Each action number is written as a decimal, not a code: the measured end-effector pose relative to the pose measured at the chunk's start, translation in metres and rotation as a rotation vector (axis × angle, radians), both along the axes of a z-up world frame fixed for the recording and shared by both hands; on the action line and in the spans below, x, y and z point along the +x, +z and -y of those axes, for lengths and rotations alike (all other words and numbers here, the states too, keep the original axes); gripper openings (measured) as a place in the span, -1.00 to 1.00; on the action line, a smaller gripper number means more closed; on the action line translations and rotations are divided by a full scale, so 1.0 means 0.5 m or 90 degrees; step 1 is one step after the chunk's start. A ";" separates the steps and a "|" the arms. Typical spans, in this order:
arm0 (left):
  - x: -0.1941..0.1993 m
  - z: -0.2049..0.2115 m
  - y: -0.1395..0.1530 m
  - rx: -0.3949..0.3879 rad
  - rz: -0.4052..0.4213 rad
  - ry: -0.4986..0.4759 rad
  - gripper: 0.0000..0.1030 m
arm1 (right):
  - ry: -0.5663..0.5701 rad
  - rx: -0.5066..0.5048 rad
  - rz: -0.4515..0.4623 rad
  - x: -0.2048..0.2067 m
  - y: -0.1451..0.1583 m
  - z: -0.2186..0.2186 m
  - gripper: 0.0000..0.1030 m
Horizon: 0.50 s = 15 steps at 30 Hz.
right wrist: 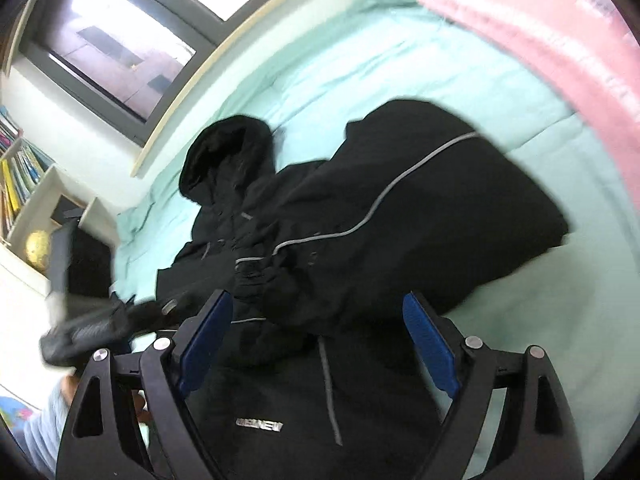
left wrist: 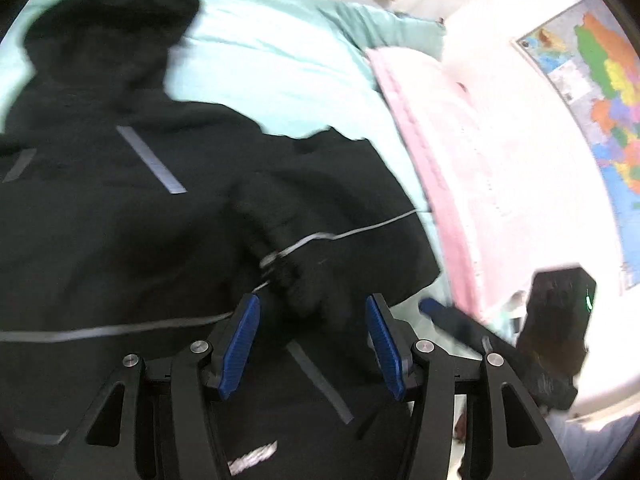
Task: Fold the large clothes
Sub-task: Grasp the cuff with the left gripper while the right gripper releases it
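A black hooded jacket (left wrist: 120, 220) with grey reflective stripes lies on a mint-green bed (left wrist: 260, 60), hood toward the far side. One sleeve is folded across the body. My left gripper (left wrist: 312, 304) is open, hovering just above the folded sleeve cuff, holding nothing. In the right wrist view the same jacket (right wrist: 360, 220) fills the middle, sleeve laid over the chest. My right gripper (right wrist: 318, 304) is open and empty above the jacket's lower front. The right gripper (left wrist: 480, 328) also shows blurred at the left view's right edge.
A pink blanket (left wrist: 460, 160) lies along the bed's far side by a wall map (left wrist: 592, 100). A window (right wrist: 112, 48) and a bookshelf (right wrist: 24, 184) stand beyond the bed. The other gripper (right wrist: 92, 320) shows blurred at the left.
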<state>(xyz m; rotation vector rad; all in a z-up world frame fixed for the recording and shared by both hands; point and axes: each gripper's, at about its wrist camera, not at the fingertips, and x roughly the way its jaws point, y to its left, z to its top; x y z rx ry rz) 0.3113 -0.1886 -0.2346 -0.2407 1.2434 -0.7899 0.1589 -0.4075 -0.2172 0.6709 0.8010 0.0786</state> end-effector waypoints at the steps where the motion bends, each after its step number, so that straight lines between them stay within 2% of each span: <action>1: 0.005 0.012 -0.012 0.007 -0.007 -0.004 0.10 | -0.010 -0.012 0.001 -0.010 0.010 0.006 0.72; 3: 0.023 0.050 -0.054 0.047 -0.034 -0.013 0.10 | -0.027 -0.028 0.007 -0.027 0.026 0.025 0.72; 5: 0.025 0.064 -0.072 0.067 -0.042 -0.007 0.06 | -0.042 -0.042 0.013 -0.035 0.039 0.035 0.72; 6: 0.021 0.062 -0.067 0.067 -0.020 0.014 -0.30 | -0.049 -0.049 0.013 -0.037 0.043 0.039 0.72; 7: 0.017 0.055 -0.055 0.065 0.002 0.031 -0.56 | -0.052 -0.055 0.011 -0.037 0.046 0.042 0.72; 11: -0.001 0.001 0.021 0.004 0.067 0.055 -0.61 | -0.054 -0.068 0.009 -0.039 0.046 0.045 0.72; 15: -0.020 -0.072 0.098 -0.020 0.124 0.073 -0.62 | -0.060 -0.060 0.014 -0.032 0.048 0.045 0.72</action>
